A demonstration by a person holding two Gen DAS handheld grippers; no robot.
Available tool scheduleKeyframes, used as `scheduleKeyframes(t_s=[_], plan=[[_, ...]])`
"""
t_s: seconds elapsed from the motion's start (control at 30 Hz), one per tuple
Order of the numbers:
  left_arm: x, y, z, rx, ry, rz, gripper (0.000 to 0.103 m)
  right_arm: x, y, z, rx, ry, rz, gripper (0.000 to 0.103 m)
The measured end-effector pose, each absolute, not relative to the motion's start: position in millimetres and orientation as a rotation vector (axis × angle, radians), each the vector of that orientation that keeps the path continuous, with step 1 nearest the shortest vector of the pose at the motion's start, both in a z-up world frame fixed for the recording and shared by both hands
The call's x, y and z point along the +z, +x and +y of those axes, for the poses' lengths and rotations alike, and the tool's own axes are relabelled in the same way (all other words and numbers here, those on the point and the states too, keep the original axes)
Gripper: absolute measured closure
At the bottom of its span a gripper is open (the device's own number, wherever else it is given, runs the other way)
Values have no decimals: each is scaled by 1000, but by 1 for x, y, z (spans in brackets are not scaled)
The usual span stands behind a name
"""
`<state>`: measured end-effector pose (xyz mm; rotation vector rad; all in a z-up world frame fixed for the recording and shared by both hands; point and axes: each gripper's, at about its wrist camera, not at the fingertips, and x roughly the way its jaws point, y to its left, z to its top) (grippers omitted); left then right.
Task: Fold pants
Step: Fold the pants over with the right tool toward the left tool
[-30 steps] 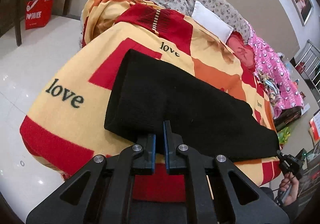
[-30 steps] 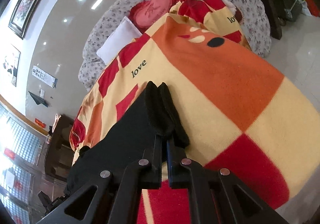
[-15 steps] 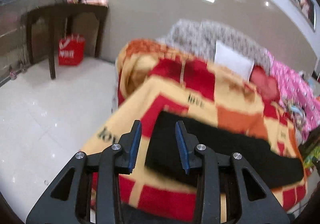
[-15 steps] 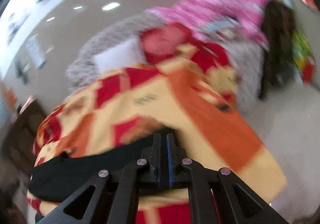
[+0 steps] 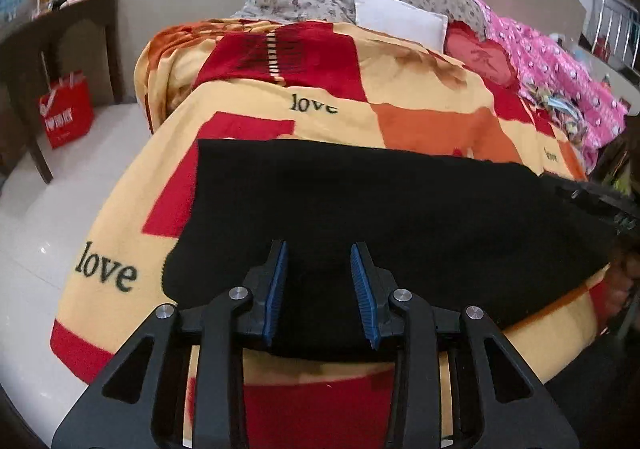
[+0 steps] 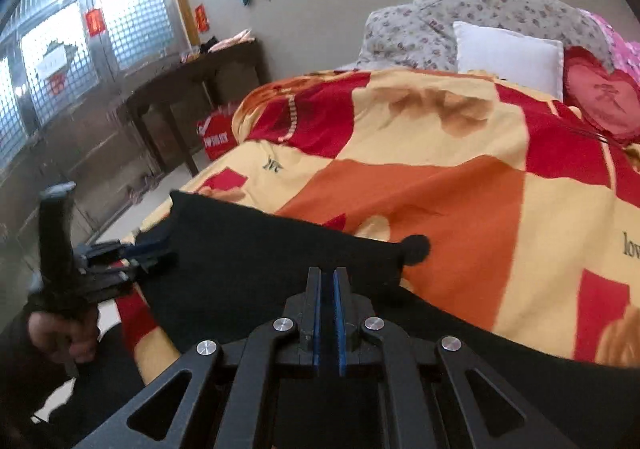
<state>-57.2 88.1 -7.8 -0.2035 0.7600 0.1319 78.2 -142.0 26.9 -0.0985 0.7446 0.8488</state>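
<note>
We see black pants (image 5: 380, 209) mid-frame on blanket (image 5: 420, 121) | soft, limp knit (likely grippy) | left gripper (image 5: 319, 281) spread, empty | right gripper (image 6: 327, 305) nearly closed, hold unclear | we'd pinch the edge, frame left.

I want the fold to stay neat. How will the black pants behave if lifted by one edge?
The black pants lie limp and flat on the blanket, so they would probably droop. The knit-looking surface suggests decent grip for the left gripper. Layers may slide apart.

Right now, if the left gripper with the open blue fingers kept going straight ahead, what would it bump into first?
Probably the black pants. The left gripper is open, and the dark cloth spread on the love blanket lies right in front of its fingers. How high it hovers is unclear.
</note>
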Motion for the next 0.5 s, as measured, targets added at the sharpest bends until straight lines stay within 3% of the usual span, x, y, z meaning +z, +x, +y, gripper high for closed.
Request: scheduleKeyframes(t_s=[0.13, 0.33, 0.43, 0.5], plan=[[-5, -52, 83, 177, -185, 763, 71, 3, 101, -137, 764, -115, 852, 100], [22, -28, 80, 203, -241, 699, 69, -6, 106, -133, 748, -87, 858, 100], [-9, -3, 92, 249, -312, 815, 70, -4, 107, -138, 759, -57, 872, 100], [-9, -8, 91, 252, -306, 763, 69, -2, 112, -139, 762, -28, 904, 100]])
